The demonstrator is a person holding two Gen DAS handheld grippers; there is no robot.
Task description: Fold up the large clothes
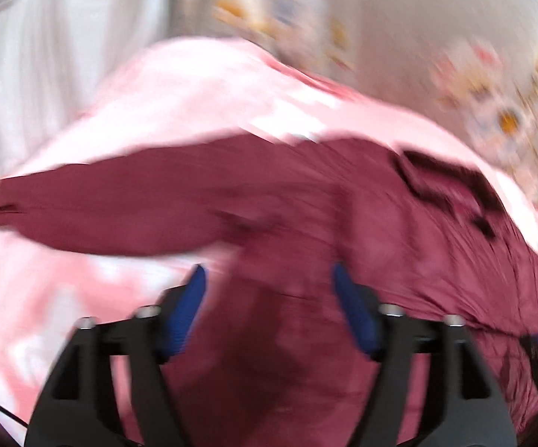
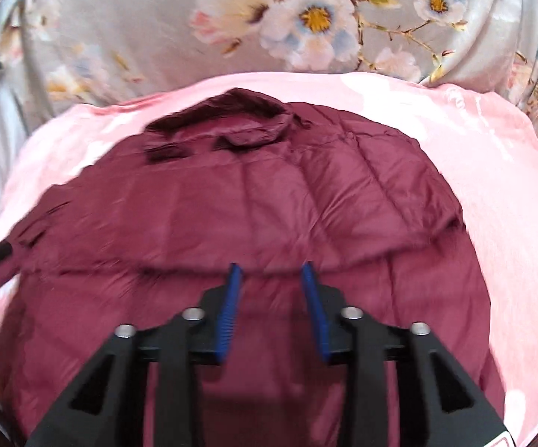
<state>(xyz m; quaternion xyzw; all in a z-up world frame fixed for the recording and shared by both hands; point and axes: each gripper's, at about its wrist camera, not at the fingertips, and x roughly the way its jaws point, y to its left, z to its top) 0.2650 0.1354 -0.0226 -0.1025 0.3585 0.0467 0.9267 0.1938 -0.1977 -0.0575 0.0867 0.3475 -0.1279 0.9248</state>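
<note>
My left gripper (image 1: 269,272) hangs over one maroon jacket (image 1: 306,231), jaws wide, empty. My right gripper (image 2: 271,270) likewise, narrower gap. Jacket lies spread on one pink blanket (image 2: 511,205), collar far.

A maroon quilted puffer jacket (image 2: 254,201) is spread flat, collar at the far end, one sleeve (image 1: 112,208) stretched sideways.

- pink blanket (image 2: 492,186), spread over the bed
- grey floral bedding (image 2: 157,37), bunched behind the blanket
- white curtain (image 1: 63,56), blurred, at the far left
</note>
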